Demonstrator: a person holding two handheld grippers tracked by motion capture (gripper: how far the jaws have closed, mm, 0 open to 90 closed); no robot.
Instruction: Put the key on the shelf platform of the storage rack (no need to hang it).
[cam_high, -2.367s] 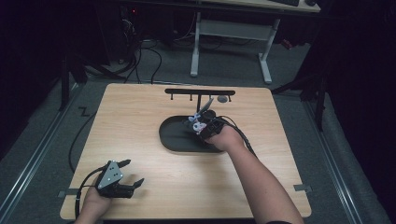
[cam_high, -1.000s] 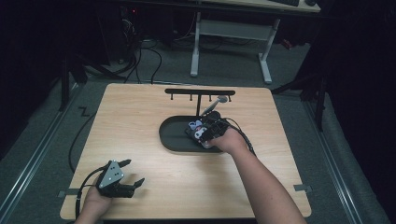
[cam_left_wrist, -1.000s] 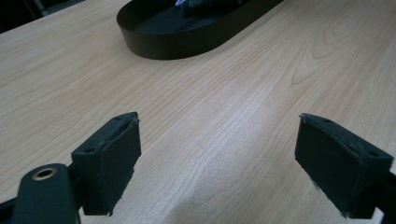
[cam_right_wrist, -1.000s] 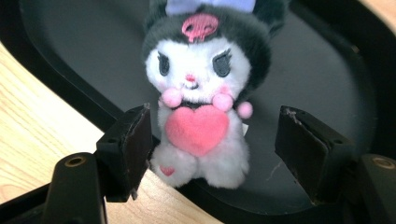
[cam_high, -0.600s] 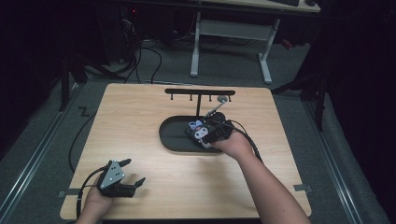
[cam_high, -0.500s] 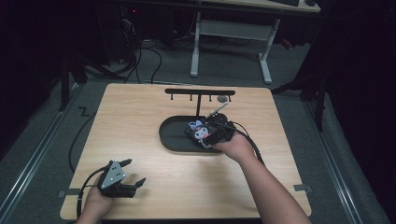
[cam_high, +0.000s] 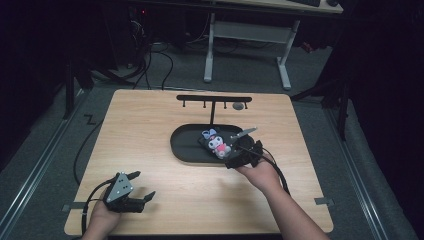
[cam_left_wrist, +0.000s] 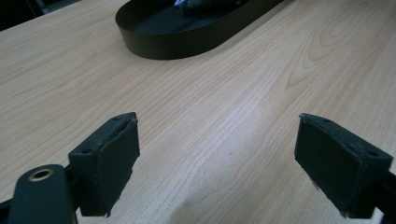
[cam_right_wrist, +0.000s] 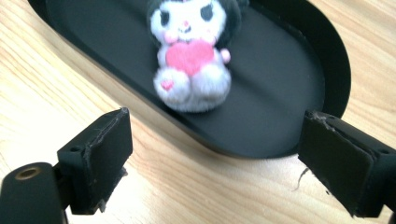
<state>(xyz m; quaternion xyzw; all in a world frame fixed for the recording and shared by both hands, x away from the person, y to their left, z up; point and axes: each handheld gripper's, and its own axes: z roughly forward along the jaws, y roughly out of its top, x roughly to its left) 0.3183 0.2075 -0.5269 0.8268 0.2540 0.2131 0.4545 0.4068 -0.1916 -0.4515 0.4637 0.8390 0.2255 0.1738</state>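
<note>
Right gripper view showed the right gripper (cam_right_wrist: 212, 163) gaping, plush toy (cam_right_wrist: 192, 53) at twelve o'clock; closing early risked pinching the tray (cam_right_wrist: 280, 135) rim.

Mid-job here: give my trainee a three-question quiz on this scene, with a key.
1. True or false: the right gripper grips the plush toy.
2. Where does the toy lie? A) in the black tray B) on bare wood C) on the hook rack
3. Fill in: the left gripper hovers over the ___, jaws open.

Key: 1 false, its jaws stand open short of the toy; 2 A; 3 table.
</note>
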